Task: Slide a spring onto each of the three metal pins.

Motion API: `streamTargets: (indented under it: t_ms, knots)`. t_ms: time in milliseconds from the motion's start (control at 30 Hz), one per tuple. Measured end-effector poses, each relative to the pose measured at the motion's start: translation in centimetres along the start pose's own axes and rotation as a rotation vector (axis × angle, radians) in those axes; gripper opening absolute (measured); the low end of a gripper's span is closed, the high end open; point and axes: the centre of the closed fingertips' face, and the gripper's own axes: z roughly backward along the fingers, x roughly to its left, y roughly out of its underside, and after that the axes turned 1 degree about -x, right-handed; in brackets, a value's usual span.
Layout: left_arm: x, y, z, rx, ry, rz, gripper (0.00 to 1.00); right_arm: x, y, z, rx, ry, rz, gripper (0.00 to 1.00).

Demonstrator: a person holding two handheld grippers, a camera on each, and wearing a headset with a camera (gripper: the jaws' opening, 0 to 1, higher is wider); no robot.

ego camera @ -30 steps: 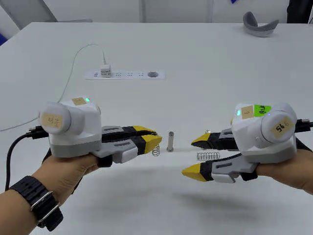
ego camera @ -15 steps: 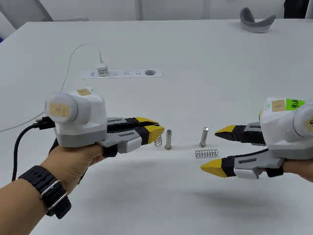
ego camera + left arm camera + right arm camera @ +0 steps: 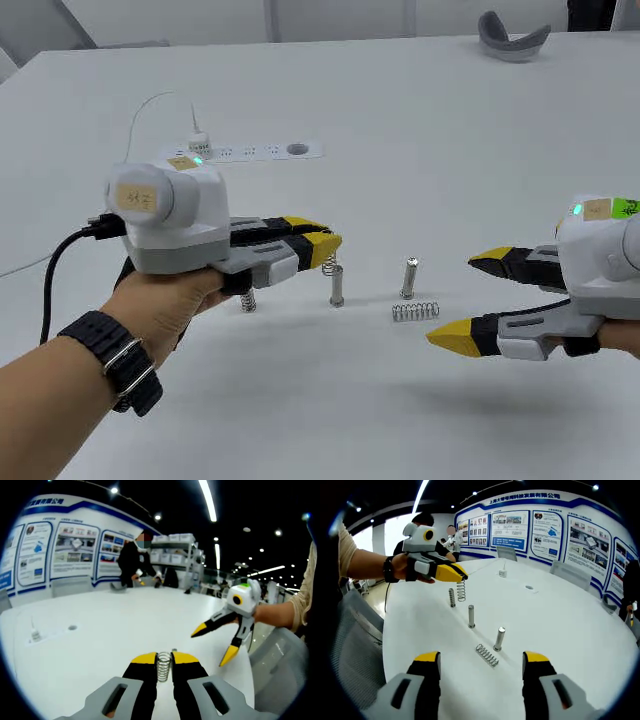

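- Steel coil first: the loose spring point(image 3: 416, 312) lies flat on the white table point(image 3: 330, 400). It is the nearest of the parts, just beside the right pin point(image 3: 409, 277), and not yet fitted.
- The right pin and the middle pin point(image 3: 337, 285) stand upright and bare, apart from each other.
- The left pin point(image 3: 451, 597) looks wrapped in a coil in the right gripper view. My judgement is one of three done, two left.
- Right gripper point(image 3: 470, 300): jaws spread wide with nothing between them. It is raised off the table, near the loose spring but not touching it.
- Left gripper point(image 3: 325, 245): jaws drawn nearly together, pinching the held spring point(image 3: 163, 666). The spring hangs upright below the yellow tips, off the table, near the middle pin but not on it. Whether it is lined up over that pin cannot be told.
- Next call, as a guess: lower the held spring over a bare pin. The loose spring then goes on the last one.
- Farther back, a power strip point(image 3: 250, 152) lies well clear of the work.
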Motion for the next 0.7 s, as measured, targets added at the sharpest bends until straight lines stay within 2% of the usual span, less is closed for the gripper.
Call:
streamTargets:
  t_ms: [400,700]
  knots:
    - [0.8,0.5,-0.8,0.015,-0.012,0.015,0.10,-0.8,-0.5,0.8,-0.046,0.012,-0.017,0.76]
    - [1.0,0.9,-1.5,0.025,-0.015,0.013,0.10,-0.9,-0.9,0.8,-0.064,0.012,-0.003,0.76]
